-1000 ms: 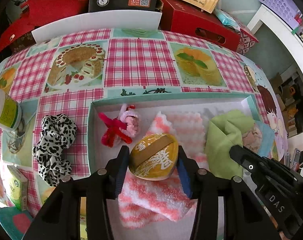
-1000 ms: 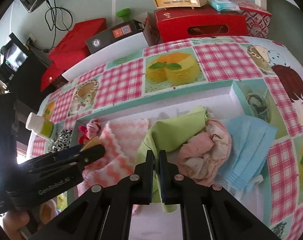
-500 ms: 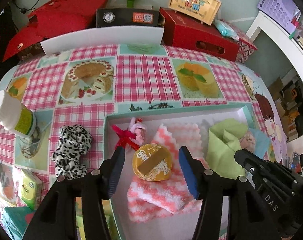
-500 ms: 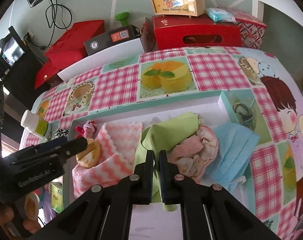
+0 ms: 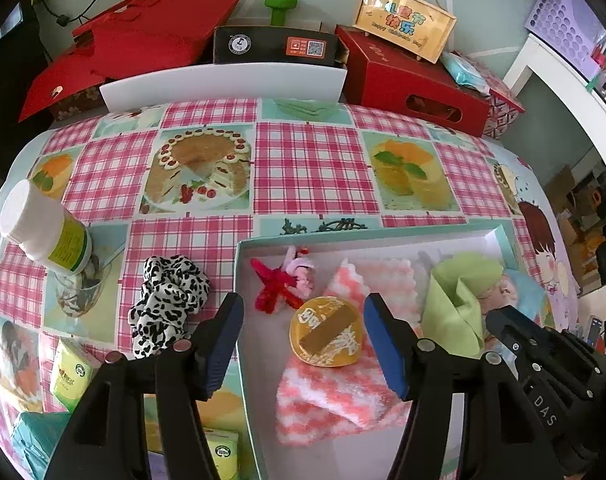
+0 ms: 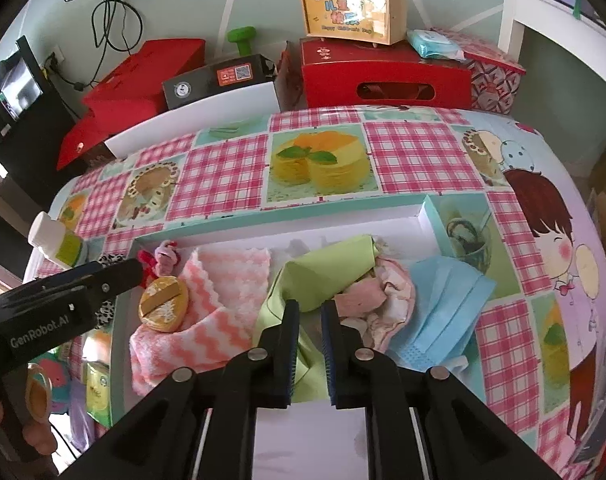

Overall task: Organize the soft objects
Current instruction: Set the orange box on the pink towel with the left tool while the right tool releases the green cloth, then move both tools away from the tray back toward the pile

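A shallow teal-rimmed white tray [image 5: 247,320] [image 6: 427,208] holds a pink-and-white towel [image 5: 335,400] [image 6: 223,296], a yellow round pouch [image 5: 326,331] [image 6: 163,309] lying on it, a red-and-pink hair tie [image 5: 287,284], a green cloth [image 5: 459,304] [image 6: 323,276], a pink cloth [image 6: 379,300] and a blue face mask [image 6: 447,308]. A leopard-print scrunchie [image 5: 167,300] lies on the tablecloth left of the tray. My left gripper [image 5: 303,344] is open, above the tray's left edge and the pouch. My right gripper [image 6: 310,344] is slightly open and empty over the green cloth.
A white bottle [image 5: 47,232] lies at the left. Small green cartons [image 5: 69,372] sit at the near left edge. Red boxes [image 5: 415,80], a black box [image 5: 275,44] and a white board [image 5: 223,84] line the back of the table.
My left gripper opened, let the yellow pouch go onto the towel, and drew back and left. My right gripper's jaws parted slightly and it drew back.
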Motion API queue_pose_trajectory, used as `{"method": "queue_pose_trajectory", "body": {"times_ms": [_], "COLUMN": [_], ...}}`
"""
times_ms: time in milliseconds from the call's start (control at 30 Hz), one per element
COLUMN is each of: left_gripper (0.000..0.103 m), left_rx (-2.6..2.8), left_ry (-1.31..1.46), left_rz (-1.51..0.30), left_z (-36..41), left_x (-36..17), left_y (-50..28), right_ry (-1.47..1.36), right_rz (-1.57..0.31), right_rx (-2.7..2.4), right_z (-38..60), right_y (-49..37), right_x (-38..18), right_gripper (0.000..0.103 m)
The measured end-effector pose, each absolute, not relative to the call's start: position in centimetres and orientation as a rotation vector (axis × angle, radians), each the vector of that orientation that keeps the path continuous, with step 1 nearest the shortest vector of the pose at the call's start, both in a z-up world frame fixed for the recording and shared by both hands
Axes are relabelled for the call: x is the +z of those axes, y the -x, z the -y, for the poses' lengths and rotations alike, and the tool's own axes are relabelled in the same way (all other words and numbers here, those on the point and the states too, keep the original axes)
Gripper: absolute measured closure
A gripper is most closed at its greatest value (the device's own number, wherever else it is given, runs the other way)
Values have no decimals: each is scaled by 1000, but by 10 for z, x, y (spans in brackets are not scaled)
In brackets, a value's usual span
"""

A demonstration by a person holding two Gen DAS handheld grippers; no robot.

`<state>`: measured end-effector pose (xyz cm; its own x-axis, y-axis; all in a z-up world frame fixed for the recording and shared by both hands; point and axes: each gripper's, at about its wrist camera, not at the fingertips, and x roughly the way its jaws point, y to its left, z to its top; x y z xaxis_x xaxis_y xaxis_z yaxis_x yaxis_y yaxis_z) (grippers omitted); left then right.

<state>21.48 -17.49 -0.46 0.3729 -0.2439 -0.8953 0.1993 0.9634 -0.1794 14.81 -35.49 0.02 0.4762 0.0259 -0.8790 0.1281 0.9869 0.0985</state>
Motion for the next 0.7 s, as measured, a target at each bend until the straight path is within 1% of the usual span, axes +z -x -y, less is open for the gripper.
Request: {"method": "queue_pose_trajectory", "body": {"times_ms": [67, 133, 200, 267, 467, 533, 667, 700], "left_gripper": [39, 38, 38, 38, 37, 37, 36, 35], "left_rx": [-277, -271, -267, -263, -242, -233, -216, -214], "left_ry": [36, 29, 23, 15, 7, 6, 3, 6], "left_rz": [-1159, -1161, -1161, -1163, -1163, -1162, -1159, -1157], "left_z": [175, 175, 176, 176, 173, 172, 169, 169], "left_x": [-6, -8, -9, -10, -12, -12, -13, -13], "left_y": [-215, -215, -216, -216, -218, -218, -219, -219], "right_ry": [-142, -134, -131, -126, -104, -96, -87, -86], "right_rz": [-1076, -1074, -1069, -1067, -1063, -1060, -1052, -1051], "right_rx": [-78, -85, -87, -92, -120, -129, -147, -151], "right_z": [355, 355, 355, 355, 356, 356, 357, 358], "right_y": [-148, -148, -148, -148, -149, -149, -149, -148], "right_x": [0, 0, 1, 1, 1, 2, 3, 3], "right_gripper": [73, 67, 63, 53, 42, 41, 32, 32]}}
